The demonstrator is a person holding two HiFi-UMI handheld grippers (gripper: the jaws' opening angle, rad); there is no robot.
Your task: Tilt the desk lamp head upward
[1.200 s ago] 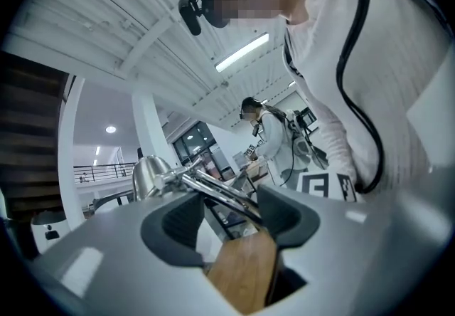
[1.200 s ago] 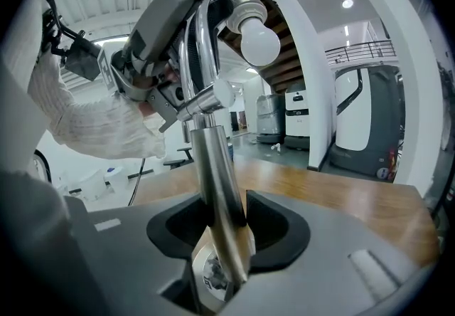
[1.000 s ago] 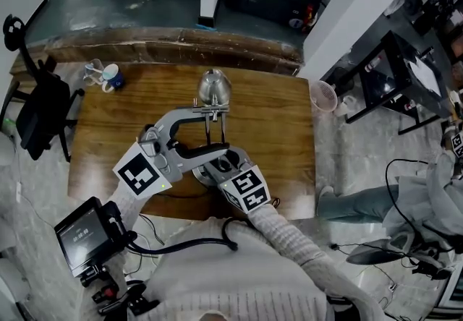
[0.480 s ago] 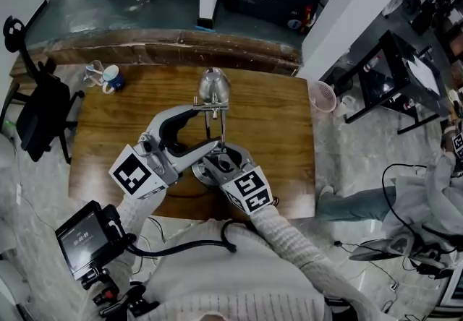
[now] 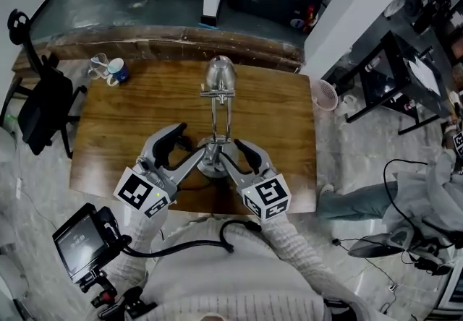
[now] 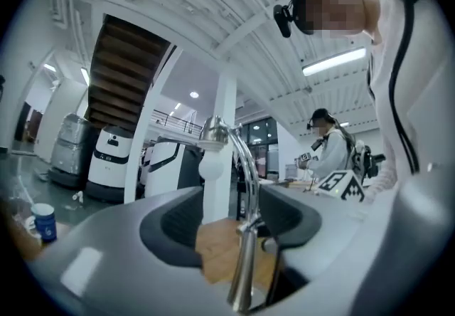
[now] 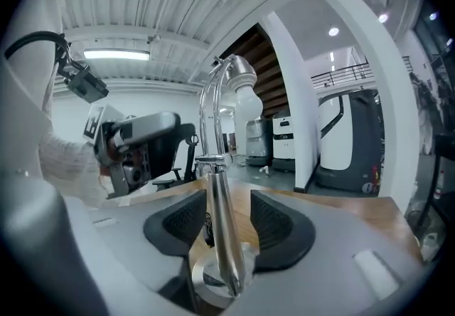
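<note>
Desk (image 5: 108,139): a wooden top that carries the lamp. Its near edge is at 6 o'clock by the person, and its far edge at 12 o'clock meets a raised wooden ledge.

Chair (image 5: 40,106): stands off the desk at 9 o'clock, clear of both arms.

Desk lamp (image 5: 217,121): stands near mid-desk, a little toward the near edge, on a round metal base. A thin bright stem arches away toward 12 o'clock.

Lamp head (image 5: 220,74): sits at the top of the arch, at 12 o'clock from the base, and neither claw touches it. Whether it has been tilted up yet I cannot tell.

Left claw (image 6: 233,225): comes in low from 7 o'clock. Its jaws are apart and have just been opening; the stem stands between the pads, unpressed.

Right claw (image 7: 227,225): comes in from 5 o'clock and mirrors the left one. Its jaws are also spread and have just been opening, with the stem between them and a gap on each side.

Why so: I judge that both claws flank the lower stem to keep the base planted, and neither grips at present.

Room: there is bare desk at 12, 3 and 9 o'clock of the base, and open air above the head, so an upward swing looks unhindered.

Paper cup (image 5: 323,95): just beside the desk's edge at 2 o'clock.

Mug (image 5: 116,72): in the far corner at 10 o'clock, well apart from the lamp.
</note>
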